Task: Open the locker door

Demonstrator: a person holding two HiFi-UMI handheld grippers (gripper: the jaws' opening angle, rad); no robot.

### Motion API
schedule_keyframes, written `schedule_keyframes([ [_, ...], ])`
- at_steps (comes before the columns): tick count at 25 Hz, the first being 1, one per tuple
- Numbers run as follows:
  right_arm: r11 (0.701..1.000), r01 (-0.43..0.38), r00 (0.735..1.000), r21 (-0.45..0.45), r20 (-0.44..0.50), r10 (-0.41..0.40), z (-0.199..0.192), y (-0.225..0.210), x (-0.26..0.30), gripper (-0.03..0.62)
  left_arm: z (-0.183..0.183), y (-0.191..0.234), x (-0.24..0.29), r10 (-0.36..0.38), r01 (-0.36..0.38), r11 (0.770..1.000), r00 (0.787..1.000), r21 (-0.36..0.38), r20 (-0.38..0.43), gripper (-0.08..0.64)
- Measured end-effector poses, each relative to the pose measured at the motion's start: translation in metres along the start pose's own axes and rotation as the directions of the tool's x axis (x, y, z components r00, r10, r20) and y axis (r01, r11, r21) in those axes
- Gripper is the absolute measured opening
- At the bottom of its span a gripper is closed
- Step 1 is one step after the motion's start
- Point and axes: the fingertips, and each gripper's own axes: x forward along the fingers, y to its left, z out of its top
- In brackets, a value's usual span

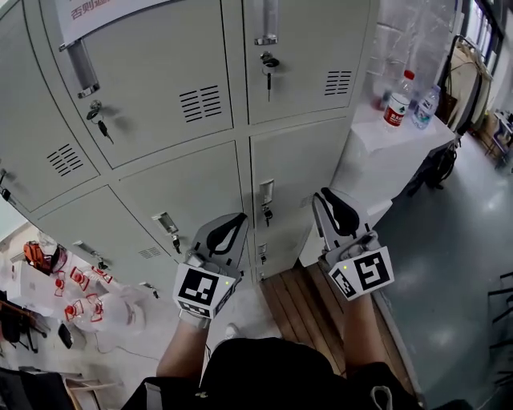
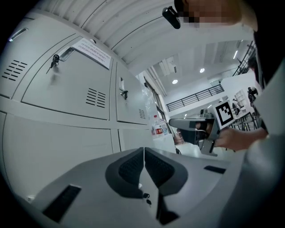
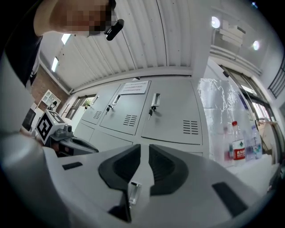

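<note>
The left gripper (image 1: 233,221) is being held with jaws pressed together, the right gripper (image 1: 328,197) with jaws slightly apart and empty, before closed locker doors (image 1: 309,60).

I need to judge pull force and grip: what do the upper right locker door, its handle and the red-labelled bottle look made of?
Locker door: likely painted sheet metal with a matte light grey finish and punched vent slots. Handle: seems to be polished or chromed metal, since it shows bright reflections. Bottle: probably clear plastic, with a see-through body and a red cap.
</note>
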Motion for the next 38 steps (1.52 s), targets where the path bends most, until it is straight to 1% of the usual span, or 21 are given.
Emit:
schedule_keyframes([
  [4, 0.994, 0.006, 1.0, -0.105, 0.025, -0.004, 0.025, -0.005, 0.032, 0.066, 0.009, 0.023, 0.012, -0.018, 0.018, 1.0, 0.999, 0.013, 0.028, 0.025],
  [8, 0.975, 0.026, 0.999, -0.222, 0.049, -0.016, 0.056, -0.012, 0.063, 0.066, 0.019, 0.041, 0.023, -0.04, 0.038, 0.998, 0.998, 0.047, 0.055, 0.025],
  [10, 0.959, 0.039, 0.998, -0.28, 0.054, -0.025, 0.069, -0.016, 0.079, 0.066, 0.024, 0.05, 0.029, -0.046, 0.042, 0.997, 0.997, 0.064, 0.066, 0.025],
  [13, 0.925, 0.052, 0.998, -0.375, 0.041, -0.04, 0.085, -0.019, 0.1, 0.066, 0.031, 0.059, 0.037, -0.062, 0.056, 0.995, 0.994, 0.078, 0.085, 0.025],
  [17, 0.894, 0.033, 0.999, -0.447, 0.027, -0.023, 0.109, -0.019, 0.123, 0.066, 0.044, 0.067, 0.043, -0.087, 0.076, 0.993, 0.988, 0.089, 0.127, 0.025],
  [18, 0.879, 0.026, 1.0, -0.476, 0.021, -0.018, 0.113, -0.019, 0.129, 0.066, 0.047, 0.069, 0.044, -0.09, 0.078, 0.993, 0.987, 0.09, 0.136, 0.025],
  [19, 0.857, 0.02, 1.0, -0.515, 0.008, -0.019, 0.117, -0.02, 0.134, 0.066, 0.049, 0.071, 0.045, -0.093, 0.08, 0.993, 0.985, 0.091, 0.145, 0.025],
  [23, 0.734, -0.022, 0.994, -0.679, -0.09, -0.054, 0.116, -0.02, 0.153, 0.067, 0.052, 0.079, 0.049, -0.104, 0.091, 0.992, 0.982, 0.09, 0.155, 0.025],
  [25, 0.682, -0.038, 0.991, -0.73, -0.115, -0.067, 0.117, -0.019, 0.161, 0.068, 0.053, 0.082, 0.051, -0.109, 0.096, 0.992, 0.98, 0.084, 0.164, 0.025],
  [27, 0.639, -0.047, 0.989, -0.768, -0.125, -0.078, 0.119, -0.018, 0.167, 0.077, 0.055, 0.083, 0.053, -0.115, 0.102, 0.991, 0.978, 0.083, 0.171, 0.025],
  [28, 0.623, -0.048, 0.989, -0.781, -0.126, -0.082, 0.12, -0.018, 0.17, 0.084, 0.056, 0.084, 0.054, -0.119, 0.106, 0.991, 0.978, 0.084, 0.174, 0.025],
  [31, 0.593, -0.045, 0.989, -0.804, -0.119, -0.087, 0.12, -0.017, 0.177, 0.095, 0.057, 0.085, 0.055, -0.129, 0.115, 0.99, 0.975, 0.084, 0.18, 0.025],
  [35, 0.529, -0.064, 0.985, -0.846, -0.139, -0.104, 0.119, -0.014, 0.186, 0.095, 0.055, 0.086, 0.055, -0.135, 0.123, 0.99, 0.973, 0.073, 0.185, 0.025],
  [38, 0.499, -0.069, 0.981, -0.864, -0.149, -0.123, 0.116, -0.016, 0.191, 0.094, 0.054, 0.086, 0.055, -0.137, 0.127, 0.99, 0.973, 0.065, 0.187, 0.025],
])
